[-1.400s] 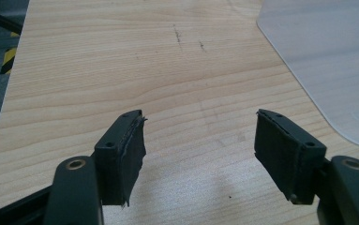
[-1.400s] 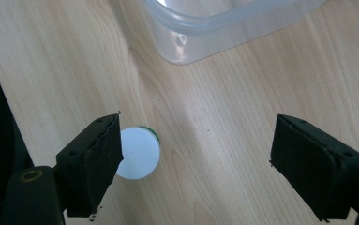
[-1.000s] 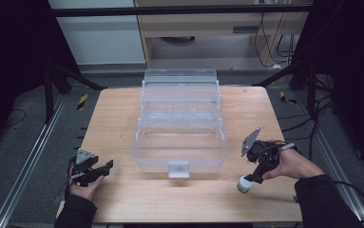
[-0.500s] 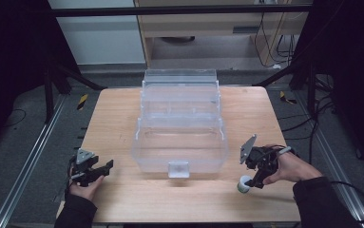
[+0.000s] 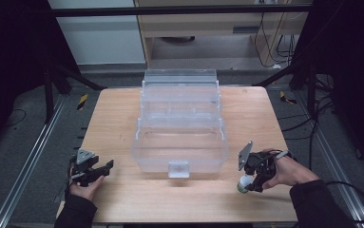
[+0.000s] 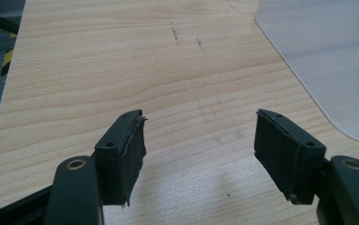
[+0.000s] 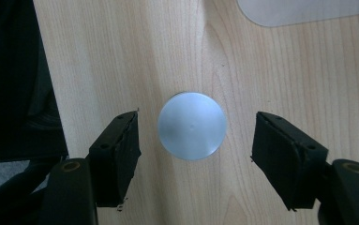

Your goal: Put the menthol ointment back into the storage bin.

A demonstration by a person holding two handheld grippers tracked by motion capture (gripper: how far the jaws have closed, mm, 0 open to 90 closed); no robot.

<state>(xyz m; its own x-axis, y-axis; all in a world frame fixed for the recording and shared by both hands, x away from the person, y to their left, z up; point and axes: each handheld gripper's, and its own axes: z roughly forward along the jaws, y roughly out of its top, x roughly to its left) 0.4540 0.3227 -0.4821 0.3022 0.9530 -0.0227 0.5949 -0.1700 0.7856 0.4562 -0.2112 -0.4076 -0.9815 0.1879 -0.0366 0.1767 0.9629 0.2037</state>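
The right gripper (image 7: 196,154) is hanging straight over a small round white object with a flat, pale lid-like top (image 7: 192,125), its two black jaws spread wide on either side and touching nothing; in the high view this right gripper (image 5: 252,182) is sitting low at the near right of the light wooden table (image 5: 113,123), with the white object (image 5: 243,185) standing on the wood just under it. The left gripper (image 6: 200,154) is also standing open, jaws well apart with only bare wood grain between them, and in the high view the left gripper (image 5: 94,173) is resting near the table's near left corner. Between the two hands, a large clear plastic tiered storage box (image 5: 179,137) is standing open in the middle of the table, its trays looking empty. Judging from this, the work is only beginning: the round object is not yet grasped, and closing on it, lifting it and presumably placing it in the box are all left to do.
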